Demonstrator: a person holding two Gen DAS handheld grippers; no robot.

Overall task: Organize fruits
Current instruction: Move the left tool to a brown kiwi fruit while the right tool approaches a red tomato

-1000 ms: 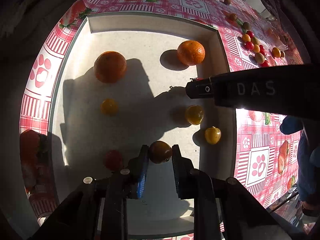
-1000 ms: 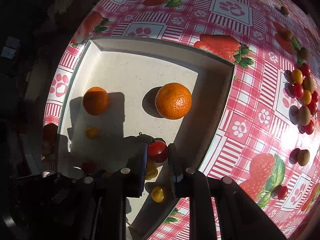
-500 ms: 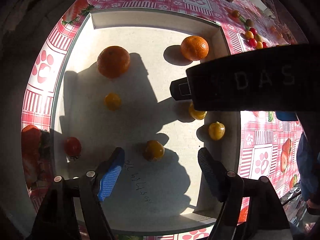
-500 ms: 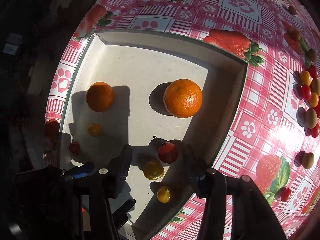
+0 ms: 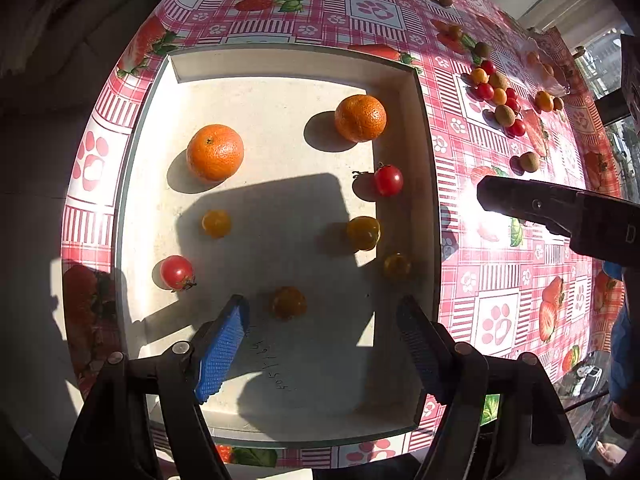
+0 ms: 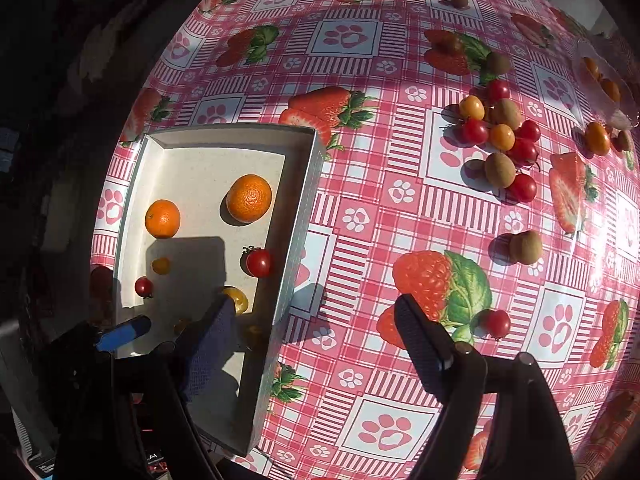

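Your left gripper (image 5: 322, 330) hangs over the white tray (image 5: 426, 208) with its jaws wide apart and empty; a yellow tomato (image 5: 289, 302) lies on the tray floor just ahead of the gap, untouched. Your right gripper (image 6: 316, 344) is opening, nothing between its jaws, above the tray's right wall. The red tomato (image 6: 259, 263) lies in the tray, ahead and left of it.
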